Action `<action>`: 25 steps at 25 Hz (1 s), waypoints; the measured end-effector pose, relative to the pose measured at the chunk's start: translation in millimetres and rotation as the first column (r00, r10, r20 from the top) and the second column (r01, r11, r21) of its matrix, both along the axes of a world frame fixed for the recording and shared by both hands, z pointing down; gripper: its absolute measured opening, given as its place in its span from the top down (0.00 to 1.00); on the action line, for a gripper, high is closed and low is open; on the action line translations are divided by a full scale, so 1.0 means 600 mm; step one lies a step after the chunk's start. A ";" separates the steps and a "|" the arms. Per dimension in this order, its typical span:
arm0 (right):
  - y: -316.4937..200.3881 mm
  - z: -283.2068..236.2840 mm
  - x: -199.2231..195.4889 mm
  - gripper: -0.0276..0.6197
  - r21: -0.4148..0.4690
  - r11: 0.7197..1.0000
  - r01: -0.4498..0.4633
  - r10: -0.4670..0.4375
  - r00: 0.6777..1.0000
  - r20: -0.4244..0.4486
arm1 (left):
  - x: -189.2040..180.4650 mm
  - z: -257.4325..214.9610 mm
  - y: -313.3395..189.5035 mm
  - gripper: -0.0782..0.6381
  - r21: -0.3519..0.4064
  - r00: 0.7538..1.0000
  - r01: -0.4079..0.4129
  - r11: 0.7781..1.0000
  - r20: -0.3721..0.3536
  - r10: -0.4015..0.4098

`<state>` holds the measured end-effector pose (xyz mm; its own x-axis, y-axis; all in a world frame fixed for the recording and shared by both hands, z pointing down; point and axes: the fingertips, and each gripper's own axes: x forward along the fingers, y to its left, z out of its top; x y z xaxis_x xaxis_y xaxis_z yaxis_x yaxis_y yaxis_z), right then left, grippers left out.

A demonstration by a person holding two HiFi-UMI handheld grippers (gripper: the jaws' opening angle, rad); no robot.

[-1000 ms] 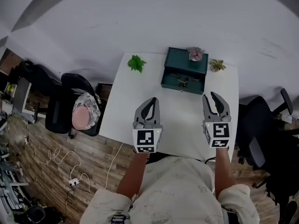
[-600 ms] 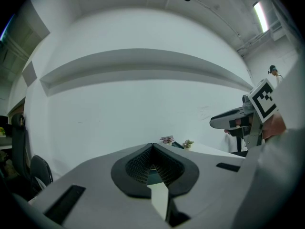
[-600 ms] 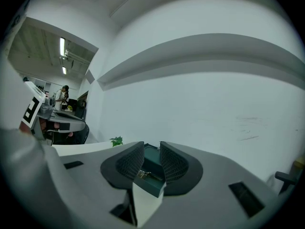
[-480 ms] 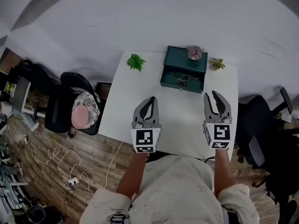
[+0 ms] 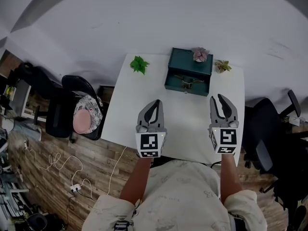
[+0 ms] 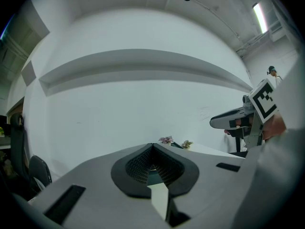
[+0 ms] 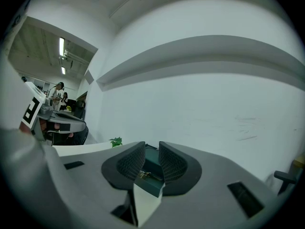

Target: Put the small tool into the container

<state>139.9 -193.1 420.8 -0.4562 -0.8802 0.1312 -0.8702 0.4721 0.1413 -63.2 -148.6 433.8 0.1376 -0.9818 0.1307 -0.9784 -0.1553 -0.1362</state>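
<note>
We are judging the small tool to be light, stiff and rather slick, so we are planning a pinch across its middle. The only candidate we are seeing is a pale metal piece [image 5: 187, 82] at the front of the dark green container [image 5: 190, 67], far across the white table [image 5: 187, 124]; tool or clasp, we cannot tell. Our left gripper [image 5: 154, 103] is sitting with jaws together, while our right gripper [image 5: 217, 99] has just been narrowing, jaws apart with nothing between.
</note>
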 end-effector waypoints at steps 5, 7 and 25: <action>0.002 0.000 -0.001 0.82 0.003 1.000 0.003 -0.003 1.000 0.001 | 0.000 0.000 0.001 0.88 0.001 1.000 -0.001 1.000 0.003 0.001; 0.002 -0.002 -0.003 0.83 0.005 1.000 0.003 -0.003 1.000 0.003 | 0.000 -0.002 0.001 0.88 0.002 1.000 0.000 1.000 0.003 0.000; 0.004 0.001 -0.024 0.93 0.003 1.000 0.030 -0.031 0.999 0.011 | -0.010 -0.004 0.010 0.88 0.007 1.000 0.009 1.000 0.003 -0.009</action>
